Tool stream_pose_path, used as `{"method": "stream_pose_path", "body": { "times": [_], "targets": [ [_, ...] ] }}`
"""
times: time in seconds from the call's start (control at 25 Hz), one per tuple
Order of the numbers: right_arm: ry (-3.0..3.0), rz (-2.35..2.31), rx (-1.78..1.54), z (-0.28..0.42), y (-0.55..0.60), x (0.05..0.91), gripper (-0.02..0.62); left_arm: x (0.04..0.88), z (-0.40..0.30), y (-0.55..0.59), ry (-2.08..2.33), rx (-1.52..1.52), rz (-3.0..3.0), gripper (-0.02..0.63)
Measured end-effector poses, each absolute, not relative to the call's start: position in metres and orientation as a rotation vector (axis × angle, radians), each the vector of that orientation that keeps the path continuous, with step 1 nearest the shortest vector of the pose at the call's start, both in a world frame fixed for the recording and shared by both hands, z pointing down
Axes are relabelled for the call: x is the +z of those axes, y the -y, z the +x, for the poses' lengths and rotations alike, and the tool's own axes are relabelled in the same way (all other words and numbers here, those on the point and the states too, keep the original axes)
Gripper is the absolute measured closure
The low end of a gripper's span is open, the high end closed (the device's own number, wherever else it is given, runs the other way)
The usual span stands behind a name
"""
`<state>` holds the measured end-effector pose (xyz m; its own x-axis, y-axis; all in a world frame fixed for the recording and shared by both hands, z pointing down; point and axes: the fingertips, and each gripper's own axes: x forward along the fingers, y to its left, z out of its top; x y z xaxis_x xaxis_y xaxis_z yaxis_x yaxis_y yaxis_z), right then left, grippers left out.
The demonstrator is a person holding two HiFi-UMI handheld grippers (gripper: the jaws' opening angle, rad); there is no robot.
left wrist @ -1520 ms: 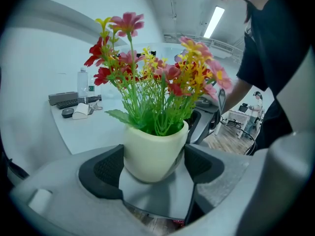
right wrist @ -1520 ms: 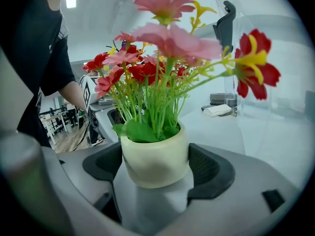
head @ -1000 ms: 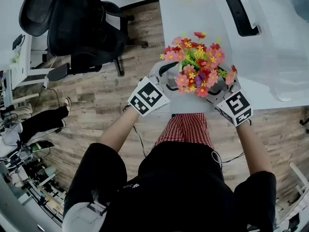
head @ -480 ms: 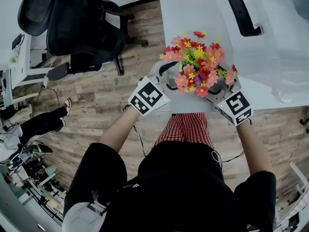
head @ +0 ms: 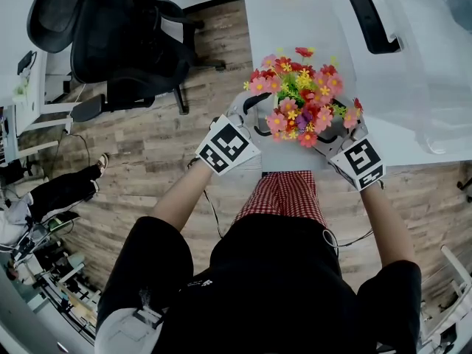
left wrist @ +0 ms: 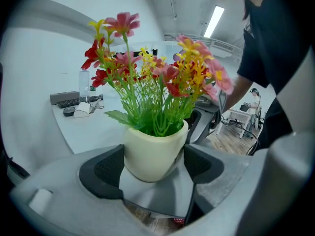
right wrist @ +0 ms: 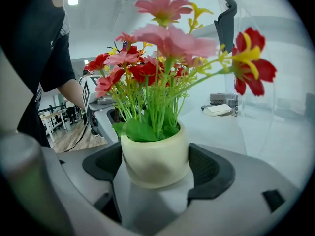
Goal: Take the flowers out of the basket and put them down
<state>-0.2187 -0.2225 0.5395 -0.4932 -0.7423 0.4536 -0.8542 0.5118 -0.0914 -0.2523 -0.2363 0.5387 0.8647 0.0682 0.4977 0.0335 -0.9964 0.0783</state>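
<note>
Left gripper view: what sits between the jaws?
The cream pot of flowers fills the gap, touching both jaws; the left gripper view shows it.

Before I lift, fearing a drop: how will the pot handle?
Probably tippy: the flowers spread taller and wider than the pot. Its smooth, rounded wall may slip between the pads. Likely rigid: no dent shows where they press.

The person wears a black short-sleeved top (head: 280,286) (small white print) over a red-checked lower garment (head: 285,195)
</note>
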Motion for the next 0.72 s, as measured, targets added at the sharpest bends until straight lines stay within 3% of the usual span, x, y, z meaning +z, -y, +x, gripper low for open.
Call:
{"method": "stream_pose_path", "body": {
  "times": [0.72],
  "targets": [
    [2.483, 1.408, 0.499, -0.2174, 0.2231, 0.5324, 0.156, 0.529, -0.2578, 0.2371, -0.045, 0.724, 2.984, 0.219]
  ]
}}
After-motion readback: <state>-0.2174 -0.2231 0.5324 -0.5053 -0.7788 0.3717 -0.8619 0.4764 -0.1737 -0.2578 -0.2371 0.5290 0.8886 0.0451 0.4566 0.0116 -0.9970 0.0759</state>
